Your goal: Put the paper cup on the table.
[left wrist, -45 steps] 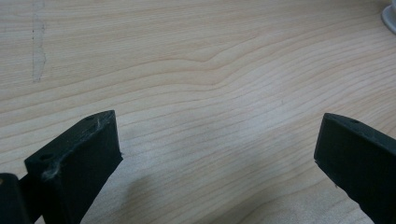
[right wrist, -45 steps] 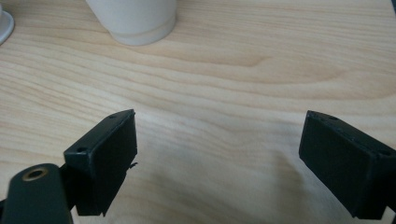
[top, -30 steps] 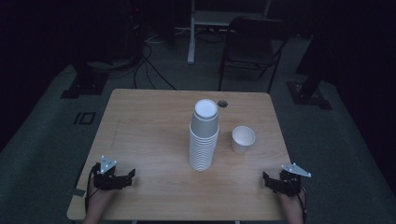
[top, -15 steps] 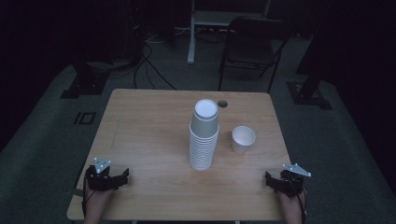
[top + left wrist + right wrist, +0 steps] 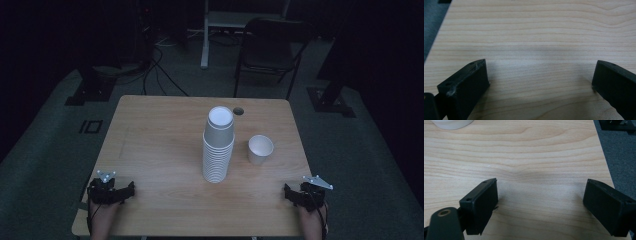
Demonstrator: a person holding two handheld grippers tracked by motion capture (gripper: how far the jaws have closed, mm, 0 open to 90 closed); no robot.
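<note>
2 claws rest at the near edge of the wooden table (image 5: pixel 160 130), one at each corner, each in a person's hand. The left claw (image 5: pixel 129 189) sits at the near left corner with its jaws spread wide; its own view shows only bare wood grain between them. The right claw (image 5: pixel 289 191) sits at the near right corner; its jaws have just been opening a little and stand spread wide, with nothing between them but table top. In the right gripper view the white base of a cup shows at the top left, well beyond the jaws.

Farther in, near the middle of the table, stands a tall stack of white paper cups (image 5: pixel 218 145), upright, mouth up. Just to its right, apart from it, stands 1 single white cup (image 5: pixel 260 149), also upright. Both are well apart from either claw. Behind the stack, near the far edge, is a small round hole (image 5: pixel 238 110) in the table. Beyond the table, on the dark floor, stands a chair (image 5: pixel 270 55).
</note>
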